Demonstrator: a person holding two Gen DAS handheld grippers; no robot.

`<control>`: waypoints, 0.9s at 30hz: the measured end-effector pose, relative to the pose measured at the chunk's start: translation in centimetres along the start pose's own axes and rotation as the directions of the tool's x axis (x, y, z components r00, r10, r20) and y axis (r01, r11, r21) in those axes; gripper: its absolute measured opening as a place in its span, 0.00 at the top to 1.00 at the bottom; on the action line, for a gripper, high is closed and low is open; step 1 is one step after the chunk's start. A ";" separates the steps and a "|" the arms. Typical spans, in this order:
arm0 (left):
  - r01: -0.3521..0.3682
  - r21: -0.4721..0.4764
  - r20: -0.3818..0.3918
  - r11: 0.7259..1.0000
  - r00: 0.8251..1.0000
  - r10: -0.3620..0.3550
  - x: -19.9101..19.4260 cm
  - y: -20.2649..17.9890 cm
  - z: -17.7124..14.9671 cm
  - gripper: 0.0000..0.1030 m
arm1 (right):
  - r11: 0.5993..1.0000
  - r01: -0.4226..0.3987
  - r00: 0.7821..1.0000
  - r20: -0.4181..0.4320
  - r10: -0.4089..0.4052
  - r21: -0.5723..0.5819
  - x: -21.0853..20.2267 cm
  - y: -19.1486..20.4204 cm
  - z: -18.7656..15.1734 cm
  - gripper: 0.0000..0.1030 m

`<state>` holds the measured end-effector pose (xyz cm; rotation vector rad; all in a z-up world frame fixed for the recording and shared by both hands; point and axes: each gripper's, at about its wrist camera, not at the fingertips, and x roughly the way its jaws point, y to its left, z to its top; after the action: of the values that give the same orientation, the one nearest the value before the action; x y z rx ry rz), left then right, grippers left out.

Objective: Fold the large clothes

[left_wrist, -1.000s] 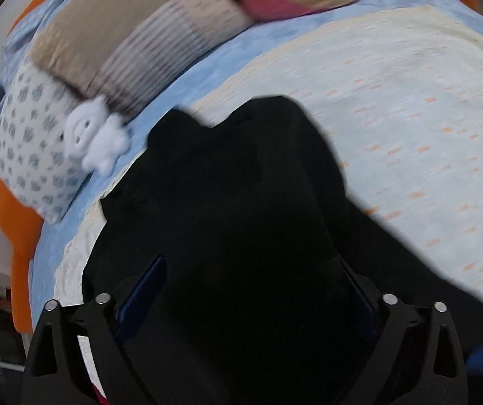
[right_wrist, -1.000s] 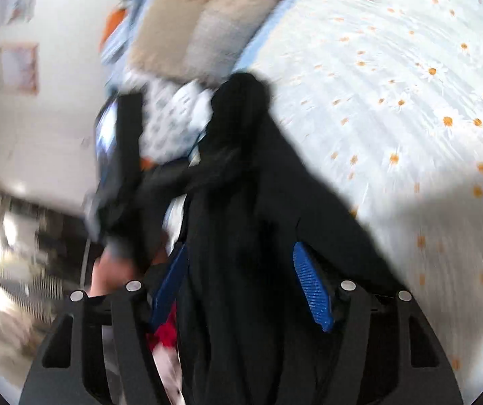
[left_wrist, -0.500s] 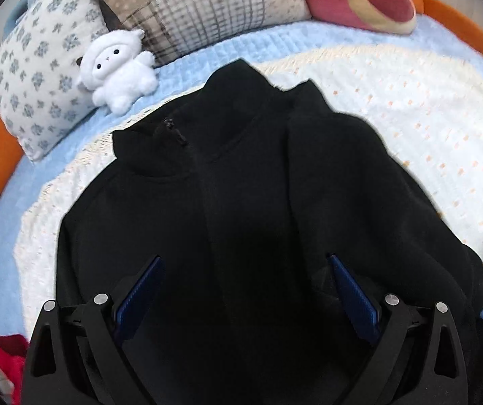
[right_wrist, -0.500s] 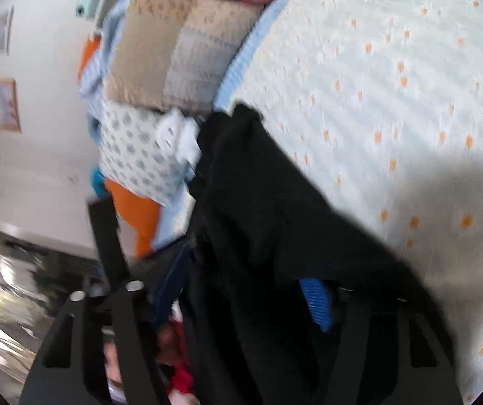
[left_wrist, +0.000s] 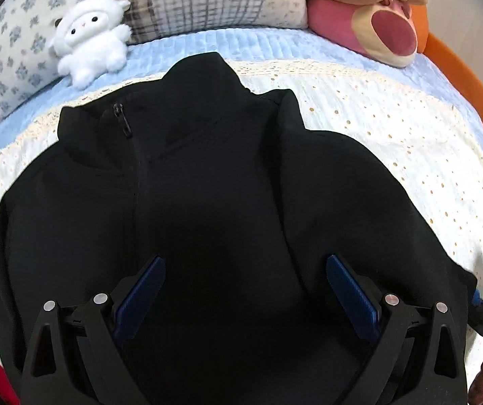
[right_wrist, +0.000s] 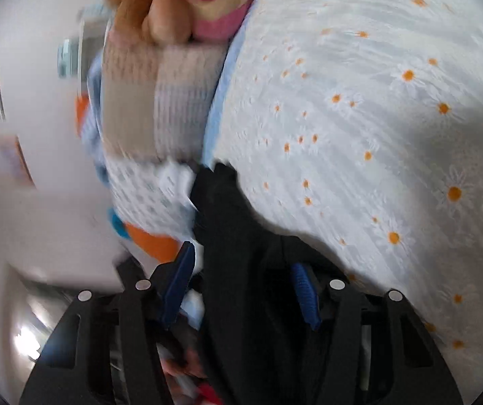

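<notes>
Bed: the white, orange-dotted eyelet bedspread (left_wrist: pixel 393 141) over a pale blue quilted cover now fills the left wrist view squarely, where a second ago it swept past at a tilt.
Jacket: the black zip-front fleece jacket (left_wrist: pixel 207 175) has gone from a bunched, hanging mass to lying front-up across the near half of the bed, collar pointing far, zip running down left of centre.
Meaning: by this evidence the laying-out is nearly finished and the folding proper has yet to start; the right sleeve side looks unsettled.
Pillows: a checked beige cushion (left_wrist: pixel 214 0) and a grey-flowered pillow (left_wrist: pixel 8 47) line the far edge.
Toys: a pink-and-brown plush toy (left_wrist: pixel 369 23) far right, a small white plush lamb (left_wrist: pixel 89 40) far left.
Left gripper (left_wrist: pixel 243 276): blue pads spread wide above the jacket's lower body, pinching nothing.
Right gripper (right_wrist: pixel 244 290): blurred; black cloth lies between its parted pads, and whether it is gripped cannot be told.
</notes>
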<state>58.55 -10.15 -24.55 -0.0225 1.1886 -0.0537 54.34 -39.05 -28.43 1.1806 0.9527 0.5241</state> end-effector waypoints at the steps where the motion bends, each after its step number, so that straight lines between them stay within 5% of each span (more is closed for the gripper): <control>1: 0.024 -0.013 0.023 1.000 0.999 -0.024 -0.3 0.3 -0.1 0.05 | 0.998 0.034 0.999 -0.006 -0.034 -0.051 -0.2 0.7 -0.4 0.43; 3: 0.094 -0.070 0.064 0.993 0.994 -0.089 -0.9 1.3 -0.1 0.05 | 0.991 0.084 0.996 -0.009 -0.086 -0.104 -0.4 1.7 -1.0 0.37; 7: 0.160 -0.200 0.022 0.967 0.987 -0.158 -0.5 3.4 0.2 0.05 | 0.959 0.179 0.981 -0.040 -0.192 -0.218 0.8 3.4 -2.6 0.36; 9: 0.165 -0.191 0.029 0.968 0.986 -0.162 -0.6 3.4 0.6 0.05 | 0.954 0.180 0.980 -0.044 -0.196 -0.238 1.7 3.9 -2.8 0.43; 14: 0.163 -0.168 0.043 0.972 0.987 -0.158 0.7 2.8 2.2 0.05 | 0.993 0.023 0.998 -0.051 -0.029 -0.114 1.6 3.3 -2.0 0.69; 17: 0.118 -0.155 0.021 0.981 0.993 -0.116 1.7 2.3 3.6 0.05 | 0.996 -0.080 0.997 -0.018 0.079 -0.028 0.0 2.1 -0.6 0.71; 23: 0.018 -0.202 0.037 0.979 0.999 -0.010 1.2 2.4 3.5 0.05 | 0.994 -0.096 0.995 0.040 0.095 0.043 -1.8 -1.2 1.8 0.71; 27: 0.030 -0.183 0.019 0.983 0.999 -0.027 1.6 2.2 3.5 0.03 | 0.996 -0.088 0.995 0.041 0.087 0.005 -1.3 -1.4 1.5 0.68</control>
<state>62.43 -8.08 -24.83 -0.2019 1.1741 0.0307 54.71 -41.30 -29.19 1.2386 0.8710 0.5648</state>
